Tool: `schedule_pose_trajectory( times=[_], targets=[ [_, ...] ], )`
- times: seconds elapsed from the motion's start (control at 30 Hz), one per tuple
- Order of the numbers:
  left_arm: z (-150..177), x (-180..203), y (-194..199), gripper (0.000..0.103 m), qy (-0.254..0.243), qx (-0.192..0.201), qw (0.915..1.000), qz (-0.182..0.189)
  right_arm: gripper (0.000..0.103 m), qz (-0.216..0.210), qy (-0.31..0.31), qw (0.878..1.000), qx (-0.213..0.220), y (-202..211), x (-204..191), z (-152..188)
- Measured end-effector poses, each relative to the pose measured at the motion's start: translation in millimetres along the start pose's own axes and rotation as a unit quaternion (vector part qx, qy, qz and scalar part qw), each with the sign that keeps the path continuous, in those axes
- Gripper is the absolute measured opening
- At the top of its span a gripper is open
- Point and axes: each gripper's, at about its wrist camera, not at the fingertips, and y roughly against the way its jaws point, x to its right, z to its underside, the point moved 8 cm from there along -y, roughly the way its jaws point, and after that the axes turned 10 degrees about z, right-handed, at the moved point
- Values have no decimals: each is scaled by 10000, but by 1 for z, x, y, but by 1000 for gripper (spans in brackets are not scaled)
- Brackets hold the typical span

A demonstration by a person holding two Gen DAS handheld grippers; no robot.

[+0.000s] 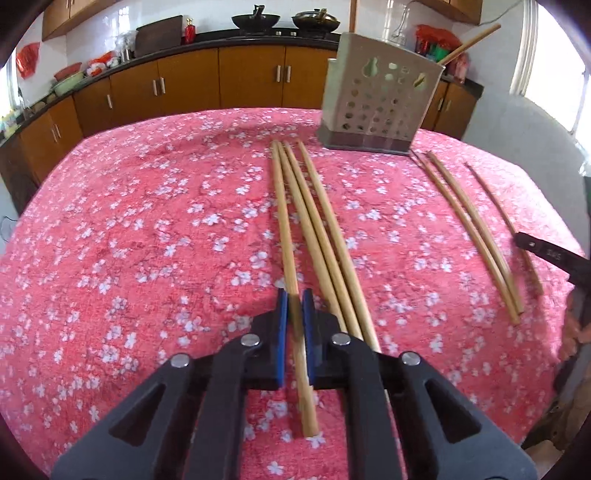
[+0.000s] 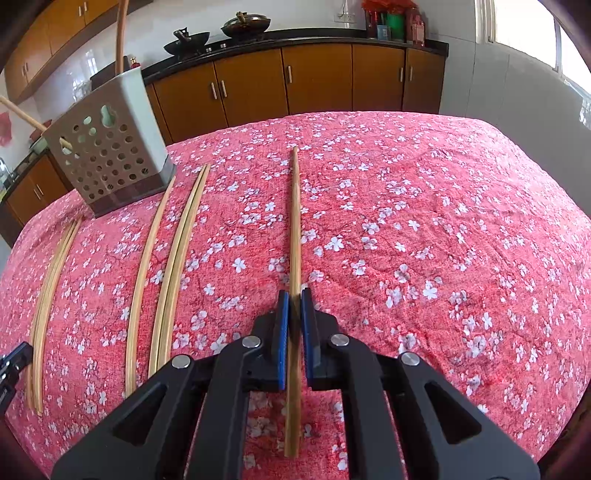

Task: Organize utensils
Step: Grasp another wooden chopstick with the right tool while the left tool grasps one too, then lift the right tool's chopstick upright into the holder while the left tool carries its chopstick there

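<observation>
Several bamboo chopsticks lie on the pink floral tablecloth point(image 1: 147, 221). My left gripper point(image 1: 294, 295) is shut on the leftmost chopstick point(image 1: 282, 221) of a bundle; three others point(image 1: 325, 236) lie just right of it. In the right wrist view, my right gripper point(image 2: 294, 293) is shut on a single chopstick point(image 2: 295, 221) that lies apart from the rest. A perforated grey utensil holder point(image 1: 380, 107) stands at the far side of the table, with a chopstick point(image 1: 472, 38) leaning out of it. In the right wrist view the holder point(image 2: 107, 155) is at far left.
A pair of loose chopsticks point(image 1: 469, 229) lies right of the bundle, with three point(image 2: 166, 266) showing left of my right gripper. Brown kitchen cabinets point(image 1: 251, 77) and a counter with woks point(image 1: 255, 20) line the far wall. A window point(image 2: 569, 44) is at right.
</observation>
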Motion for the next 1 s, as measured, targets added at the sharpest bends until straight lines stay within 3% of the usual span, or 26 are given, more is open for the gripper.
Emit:
schedule_pose_trajectory(
  times=[0.17, 0.27, 0.53, 1.0],
  targets=[
    [-11, -22, -3, 9, 121, 4, 9995, -277, 8, -163, 100, 9998, -22, 0, -8, 0],
    [-25, -51, -5, 9, 436, 42, 9981, -423, 8, -190, 53, 9998, -53, -6, -8, -7],
    [-35, -73, -7, 10, 833, 192, 9963, -75, 8, -105, 88, 9999, 9, -12, -9, -13],
    [-35, -73, -6, 10, 842, 191, 9962, -79, 8, -96, 160, 9998, 12, -3, -7, -4]
  ],
)
